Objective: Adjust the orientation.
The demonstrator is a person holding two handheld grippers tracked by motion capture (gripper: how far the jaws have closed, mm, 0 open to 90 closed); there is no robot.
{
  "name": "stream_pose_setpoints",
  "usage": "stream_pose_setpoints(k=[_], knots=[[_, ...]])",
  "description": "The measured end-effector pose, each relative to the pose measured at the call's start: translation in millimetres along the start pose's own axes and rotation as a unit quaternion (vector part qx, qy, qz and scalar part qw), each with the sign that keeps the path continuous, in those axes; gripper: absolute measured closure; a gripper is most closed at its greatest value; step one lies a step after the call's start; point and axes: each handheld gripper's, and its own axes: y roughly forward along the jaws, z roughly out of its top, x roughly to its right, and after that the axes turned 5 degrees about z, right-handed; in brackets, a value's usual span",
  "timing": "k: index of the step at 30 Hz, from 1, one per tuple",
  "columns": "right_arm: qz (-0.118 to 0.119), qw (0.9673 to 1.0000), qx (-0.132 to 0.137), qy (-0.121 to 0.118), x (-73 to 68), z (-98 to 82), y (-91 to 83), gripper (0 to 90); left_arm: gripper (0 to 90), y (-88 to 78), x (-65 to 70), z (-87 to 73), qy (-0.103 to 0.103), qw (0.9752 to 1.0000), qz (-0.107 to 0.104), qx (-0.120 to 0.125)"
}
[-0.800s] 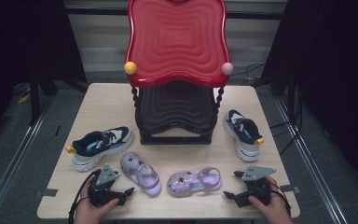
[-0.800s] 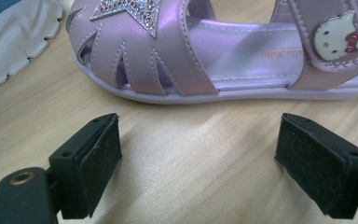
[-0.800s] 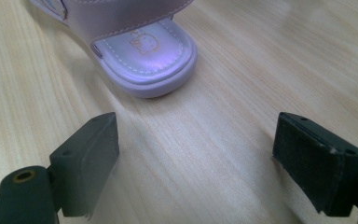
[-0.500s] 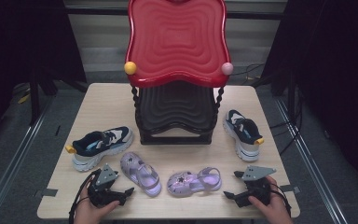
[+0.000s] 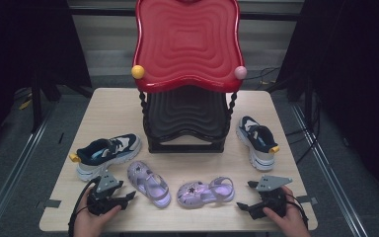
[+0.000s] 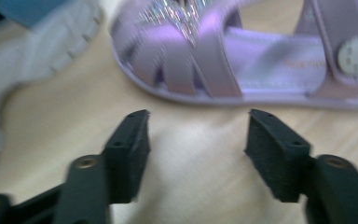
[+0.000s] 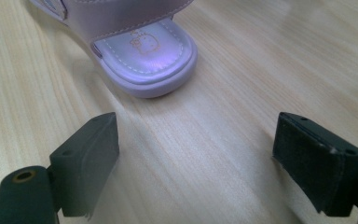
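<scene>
A red rack (image 5: 186, 47) is standing at the back of the desk (image 5: 108, 111), with a dark sneaker (image 5: 106, 154) sitting to its left and another sneaker (image 5: 257, 140) to its right. Two lilac sandals are lying in front of it. The left sandal (image 5: 149, 182) is lying just ahead of the left tongs (image 5: 128, 196), close but not touching; in the left gripper view its straps (image 6: 186, 56) are sitting right beyond the spread tips, nothing between them. The right sandal (image 5: 206, 191) is lying near the right tongs (image 5: 242, 206), its heel (image 7: 149, 58) pointing at the gap. Those tongs are gaping wide over bare wood, pinching nothing.
</scene>
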Motion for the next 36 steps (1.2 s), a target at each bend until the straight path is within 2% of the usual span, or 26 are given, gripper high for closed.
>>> stream_pose_setpoints(k=[1, 3, 4, 6, 7, 11, 12, 13, 18, 26, 29, 36], knots=[[0.000, 1.0000, 0.000, 0.000, 0.0, 0.0, 0.0, 13.9, 47.8, -2.5, -2.9, 5.5, -0.013, 0.9998, 0.005, 0.013], [0.000, 1.0000, 0.000, 0.000, 0.0, 0.0, -0.1, 13.9, 55.3, -2.8, -5.1, 7.7, -0.019, 0.9997, 0.001, 0.012], [0.000, 1.0000, 0.000, 0.000, 0.1, 0.0, -0.1, 13.9, 57.5, -1.5, -8.1, 10.2, -0.025, 0.9997, 0.003, 0.002], [0.000, 1.0000, 0.000, 0.000, 0.1, 0.0, 0.0, 13.9, 64.7, -0.5, -8.9, 10.5, -0.023, 0.9997, 0.001, -0.001], [0.000, 1.0000, 0.000, 0.000, 0.0, 0.0, -0.1, 13.9, 63.8, 3.3, -9.4, 10.4, -0.030, 0.9995, -0.001, -0.004], [0.000, 1.0000, 0.000, 0.000, 0.1, 0.0, 0.0, 13.9, 67.7, 8.5, -9.2, 10.9, -0.033, 0.9994, -0.008, -0.012], [0.000, 1.0000, 0.001, 0.000, 0.2, 0.0, 0.0, 13.9, 74.2, 10.5, -10.6, 12.9, -0.035, 0.9992, -0.011, -0.016], [0.000, 1.0000, 0.001, 0.000, 0.2, 0.0, 0.0, 13.9, 76.2, 11.7, -11.1, 14.0, -0.040, 0.9990, -0.015, -0.013], [0.000, 1.0000, 0.000, 0.001, 0.0, 0.0, -0.2, 13.9, 79.2, 15.8, -13.8, 17.6, -0.049, 0.9986, -0.018, -0.008], [0.000, 1.0000, 0.000, 0.001, 0.0, 0.0, -0.2, 13.9, 82.7, 25.0, -19.2, 25.6, -0.039, 0.9990, -0.020, -0.007], [0.000, 1.0000, 0.000, 0.001, 0.1, 0.0, -0.1, 13.9, 83.9, 29.2, -21.7, 28.1, -0.048, 0.9986, -0.021, -0.002], [0.000, 1.0000, 0.000, 0.001, 0.2, 0.0, -0.2, 13.9, 86.2, 37.0, -25.9, 33.6, -0.045, 0.9988, -0.020, 0.002]])
